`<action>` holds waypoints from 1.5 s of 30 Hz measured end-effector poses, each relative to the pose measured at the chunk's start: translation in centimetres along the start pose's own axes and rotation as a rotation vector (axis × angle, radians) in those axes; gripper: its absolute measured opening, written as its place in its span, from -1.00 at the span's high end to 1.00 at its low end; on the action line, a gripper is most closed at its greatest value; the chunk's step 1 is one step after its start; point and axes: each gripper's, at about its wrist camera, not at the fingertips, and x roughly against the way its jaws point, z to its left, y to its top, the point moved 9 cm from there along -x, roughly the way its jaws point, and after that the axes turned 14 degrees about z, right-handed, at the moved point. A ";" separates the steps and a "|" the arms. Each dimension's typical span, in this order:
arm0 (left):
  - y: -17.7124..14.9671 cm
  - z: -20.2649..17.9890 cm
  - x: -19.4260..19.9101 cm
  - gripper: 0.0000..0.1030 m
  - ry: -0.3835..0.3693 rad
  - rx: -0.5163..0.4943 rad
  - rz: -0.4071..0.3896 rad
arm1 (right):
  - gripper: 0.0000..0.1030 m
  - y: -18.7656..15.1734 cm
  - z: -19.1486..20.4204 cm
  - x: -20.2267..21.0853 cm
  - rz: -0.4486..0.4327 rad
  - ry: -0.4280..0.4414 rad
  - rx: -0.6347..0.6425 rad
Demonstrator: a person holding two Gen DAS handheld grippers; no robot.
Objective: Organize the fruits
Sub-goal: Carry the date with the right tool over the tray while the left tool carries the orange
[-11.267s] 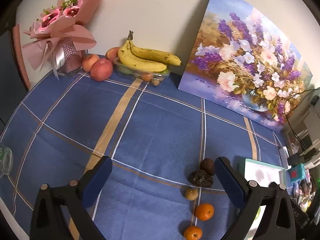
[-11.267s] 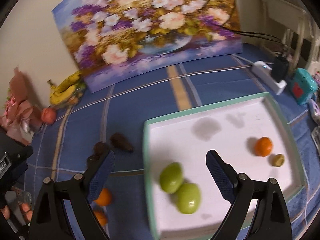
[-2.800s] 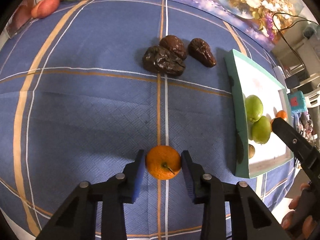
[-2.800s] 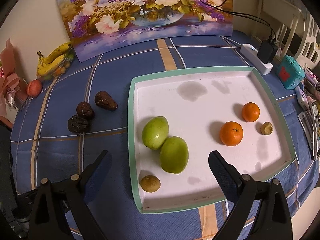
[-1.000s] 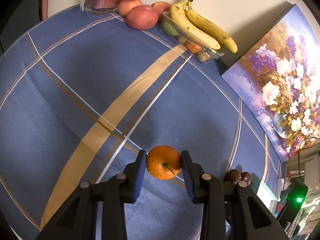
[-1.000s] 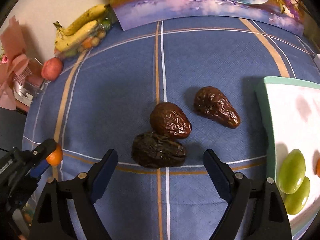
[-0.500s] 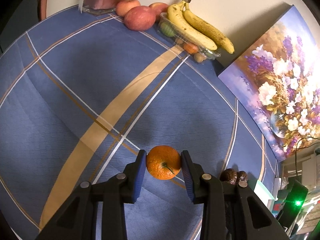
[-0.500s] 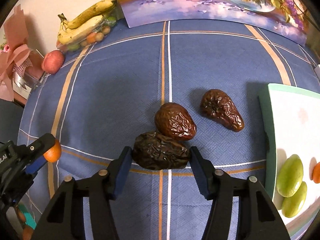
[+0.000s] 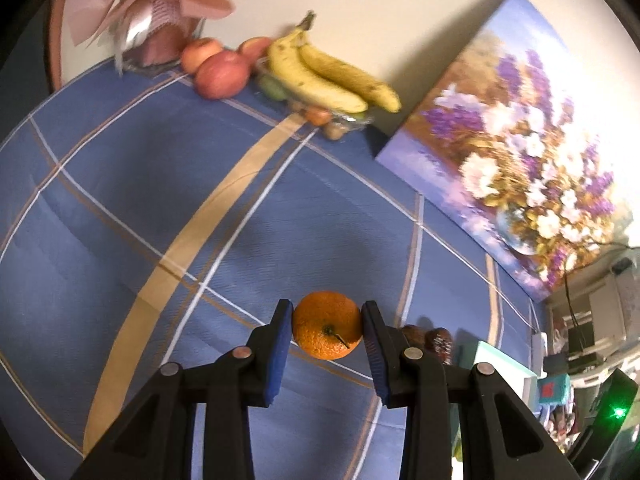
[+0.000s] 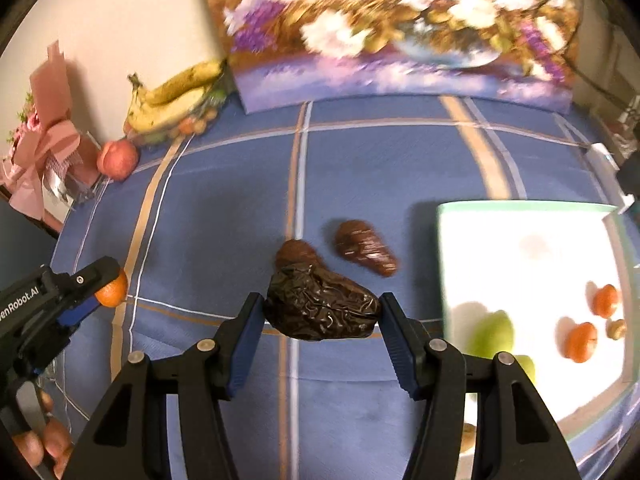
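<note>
My left gripper [image 9: 326, 334] is shut on an orange [image 9: 327, 331] and holds it above the blue cloth; the orange also shows in the right wrist view [image 10: 113, 287]. My right gripper [image 10: 322, 318] is shut on a dark wrinkled fruit [image 10: 322, 307], lifted off the cloth. Two more dark wrinkled fruits [image 10: 366, 251] lie behind it. A white tray with a green rim [image 10: 442, 264] at the right holds green fruits [image 10: 491, 334], two oranges [image 10: 580, 342] and a small brown fruit [image 10: 616, 329].
Bananas [image 9: 320, 74] on a clear box, apples [image 9: 219, 74] and a pink bouquet [image 9: 156, 28] stand at the far edge by the wall. A flower painting [image 9: 516, 184] leans on the wall. Cables and clutter [image 9: 576, 348] lie to the right.
My right gripper has closed on the dark wrinkled fruit and lifted it. My left gripper still holds the orange and has turned slightly towards the painting.
</note>
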 end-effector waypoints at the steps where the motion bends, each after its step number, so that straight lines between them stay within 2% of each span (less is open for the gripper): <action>1: -0.1 -0.4 0.2 0.27 -0.001 -0.012 -0.002 | -0.16 -0.1 -0.9 0.7 -0.010 -0.009 -0.009; 8: -1.5 -3.4 0.8 0.28 -0.008 -0.097 0.003 | -0.16 -0.5 -7.1 4.3 -0.077 -0.068 -0.100; 16: -3.1 -7.6 0.7 0.28 0.027 -0.215 0.009 | -0.16 -1.2 -15.0 6.4 -0.119 -0.126 -0.257; 23: -6.0 -11.9 -1.0 0.27 0.056 -0.355 0.050 | -0.16 -1.2 -18.9 7.7 -0.167 -0.136 -0.339; 27: -7.3 -14.2 -2.5 0.28 0.033 -0.414 0.081 | -0.16 -0.7 -20.4 7.1 -0.179 -0.134 -0.365; 32: -9.3 -17.9 -5.7 0.27 -0.033 -0.517 0.130 | -0.16 -0.2 -22.2 5.2 -0.176 -0.120 -0.392; 38: -10.9 -21.2 -8.7 0.27 -0.048 -0.600 0.155 | -0.16 0.2 -23.9 3.3 -0.179 -0.116 -0.403; 45: -11.2 -22.9 -12.0 0.27 -0.033 -0.637 0.187 | -0.16 0.5 -25.0 1.1 -0.151 -0.094 -0.413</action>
